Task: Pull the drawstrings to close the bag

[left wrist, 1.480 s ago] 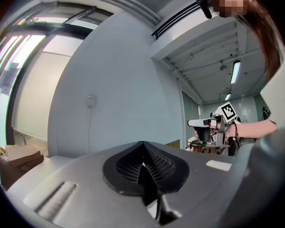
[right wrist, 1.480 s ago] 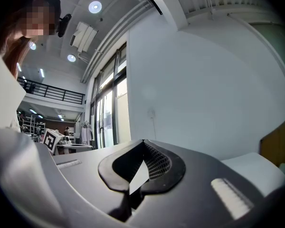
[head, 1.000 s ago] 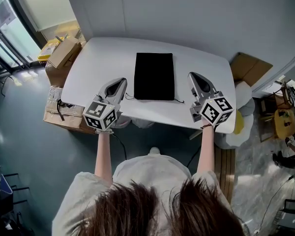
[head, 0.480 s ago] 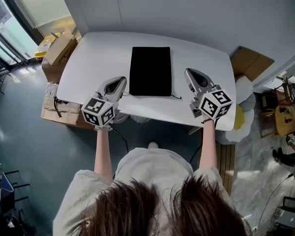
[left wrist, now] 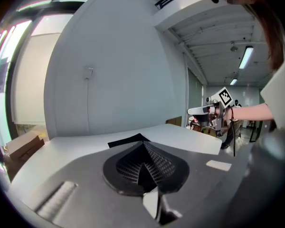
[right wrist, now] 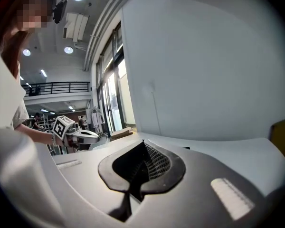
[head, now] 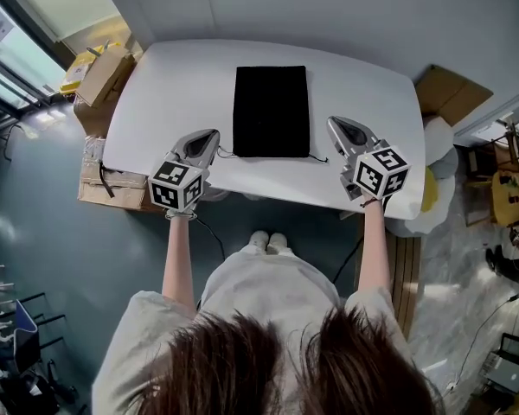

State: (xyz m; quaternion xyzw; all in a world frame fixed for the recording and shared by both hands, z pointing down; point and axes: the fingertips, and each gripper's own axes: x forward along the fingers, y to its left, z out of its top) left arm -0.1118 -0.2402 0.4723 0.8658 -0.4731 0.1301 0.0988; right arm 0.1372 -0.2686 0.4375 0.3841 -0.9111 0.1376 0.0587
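Note:
A flat black drawstring bag (head: 271, 111) lies in the middle of the white table (head: 173, 85), its thin black strings (head: 318, 158) trailing out at both near corners. My left gripper (head: 210, 135) hovers by the bag's near left corner, jaws shut with nothing between them. My right gripper (head: 334, 124) sits just right of the bag's near right corner, also shut and empty. In the left gripper view the bag (left wrist: 128, 140) shows as a dark sliver past the closed jaws (left wrist: 143, 145), with the right gripper (left wrist: 206, 112) beyond. The right gripper view shows its closed jaws (right wrist: 143, 143) and the left gripper (right wrist: 83, 136) across the table.
Cardboard boxes (head: 104, 72) are stacked on the floor left of the table, and another box (head: 448, 93) stands at the right. A grey wall runs behind the table. The person's arms (head: 180, 258) reach over the near table edge.
The head view has shifted, so the table and bag sit a little higher in the picture. Both grippers keep their places beside the bag's near corners, still shut.

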